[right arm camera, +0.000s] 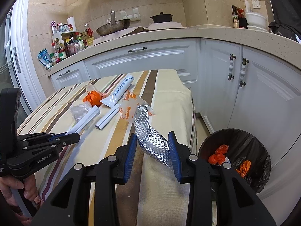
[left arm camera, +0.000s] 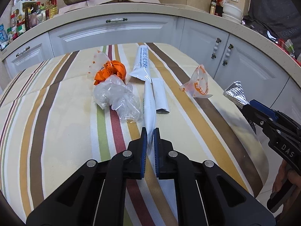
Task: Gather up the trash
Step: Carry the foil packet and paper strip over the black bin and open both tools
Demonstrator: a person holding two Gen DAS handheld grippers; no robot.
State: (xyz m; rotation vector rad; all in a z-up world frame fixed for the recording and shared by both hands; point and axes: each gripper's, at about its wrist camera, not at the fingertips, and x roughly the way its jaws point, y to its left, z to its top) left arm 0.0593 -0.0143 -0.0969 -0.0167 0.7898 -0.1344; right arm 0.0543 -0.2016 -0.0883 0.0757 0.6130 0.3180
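Note:
My left gripper (left arm camera: 150, 131) is shut on a long folded white paper strip (left arm camera: 149, 105), lifted off the striped tablecloth (left arm camera: 56, 122); the strip also shows in the right wrist view (right arm camera: 84, 120). My right gripper (right arm camera: 152, 137) holds a crinkled silver foil piece (right arm camera: 152, 139) between half-closed jaws, at the table's right edge; the foil also shows in the left wrist view (left arm camera: 236, 94). On the table lie an orange wad (left arm camera: 111, 71), a clear plastic bag (left arm camera: 116, 98), a white printed tube (left arm camera: 142, 62), a second white strip (left arm camera: 160, 96) and an orange-stained clear bag (left arm camera: 199, 83).
A bin with a black liner (right arm camera: 250, 150) stands on the floor right of the table, holding orange trash (right arm camera: 218, 155). White cabinets (right arm camera: 143, 56) and a counter with bottles (right arm camera: 71, 43), a pan and a pot stand behind.

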